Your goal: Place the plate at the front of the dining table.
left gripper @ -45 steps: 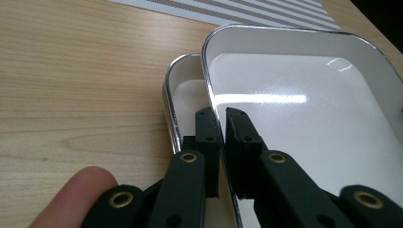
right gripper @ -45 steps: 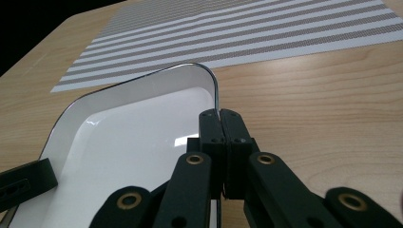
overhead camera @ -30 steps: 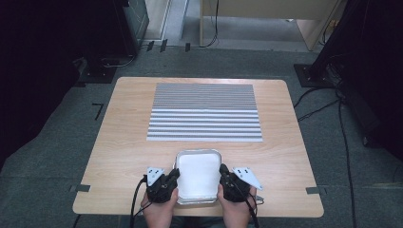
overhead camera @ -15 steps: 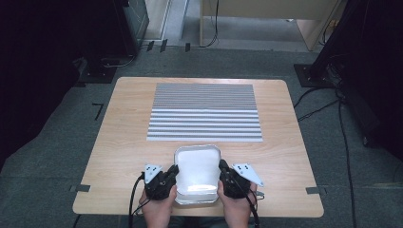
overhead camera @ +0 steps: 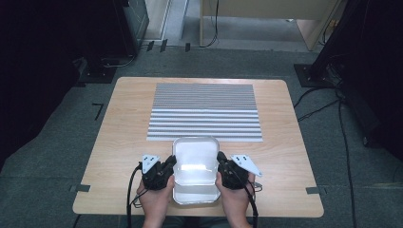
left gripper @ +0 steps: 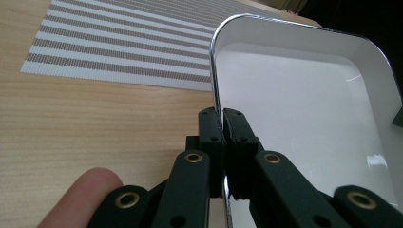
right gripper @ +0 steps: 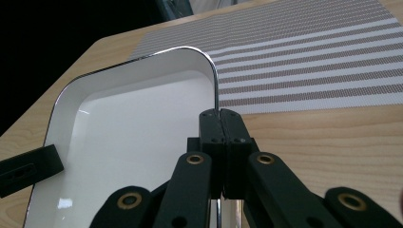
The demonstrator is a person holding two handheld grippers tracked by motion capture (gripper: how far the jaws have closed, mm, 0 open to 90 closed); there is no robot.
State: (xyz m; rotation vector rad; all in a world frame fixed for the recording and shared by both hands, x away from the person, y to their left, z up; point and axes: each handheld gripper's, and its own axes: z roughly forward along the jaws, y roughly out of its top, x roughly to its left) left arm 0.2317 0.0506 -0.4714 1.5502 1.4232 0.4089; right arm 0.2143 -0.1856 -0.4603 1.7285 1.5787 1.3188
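Clamping opposite rims, left gripper [overhead camera: 167, 165] and right gripper [overhead camera: 222, 162] are closed on white tray [overhead camera: 196, 161], raised slightly since earlier, nearer striped mat [overhead camera: 204, 111] on tabletop [overhead camera: 123, 128]; underside is hidden.

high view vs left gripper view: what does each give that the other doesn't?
High view alone: the whole table, both hands, the right gripper clamped on the white tray's right rim, floor cables. Left gripper view alone: close-up of the left gripper shut on the tray's chrome-edged left rim, a fingertip at lower left. Both share: the tray, the striped placemat beyond it, the wooden tabletop.
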